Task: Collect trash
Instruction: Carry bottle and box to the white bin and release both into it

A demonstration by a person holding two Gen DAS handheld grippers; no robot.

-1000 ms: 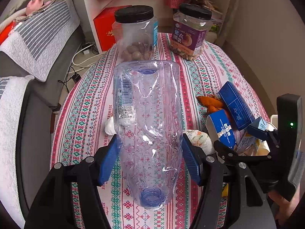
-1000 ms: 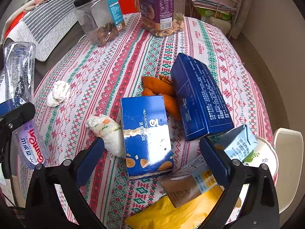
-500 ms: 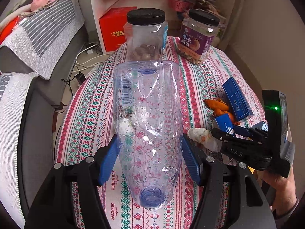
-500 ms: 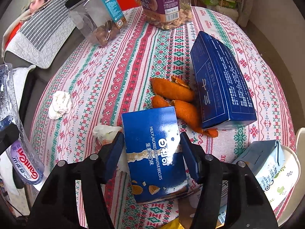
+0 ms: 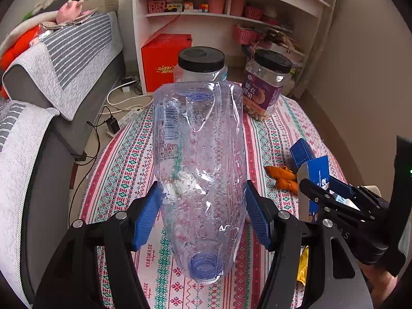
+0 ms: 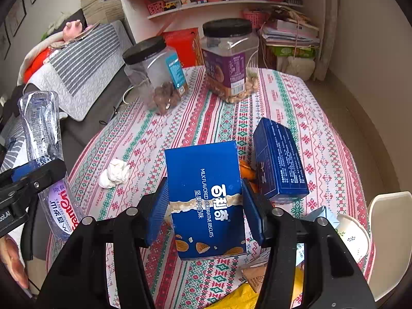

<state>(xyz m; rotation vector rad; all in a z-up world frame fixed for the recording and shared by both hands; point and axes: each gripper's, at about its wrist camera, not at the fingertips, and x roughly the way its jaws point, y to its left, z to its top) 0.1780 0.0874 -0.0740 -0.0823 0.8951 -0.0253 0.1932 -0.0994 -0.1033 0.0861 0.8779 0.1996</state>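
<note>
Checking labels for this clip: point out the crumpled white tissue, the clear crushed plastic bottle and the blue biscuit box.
crumpled white tissue (image 6: 115,173), right wrist view, middle of the wad
clear crushed plastic bottle (image 5: 200,159), left wrist view, mid-body
blue biscuit box (image 6: 206,200), right wrist view, printed front face

I see bright, even daylight | soft shadows on the tabletop (image 6: 159,139) | glare on clear plastic bottle (image 5: 200,154) | strong fisheye bending, dark corners | focus sharp
</note>
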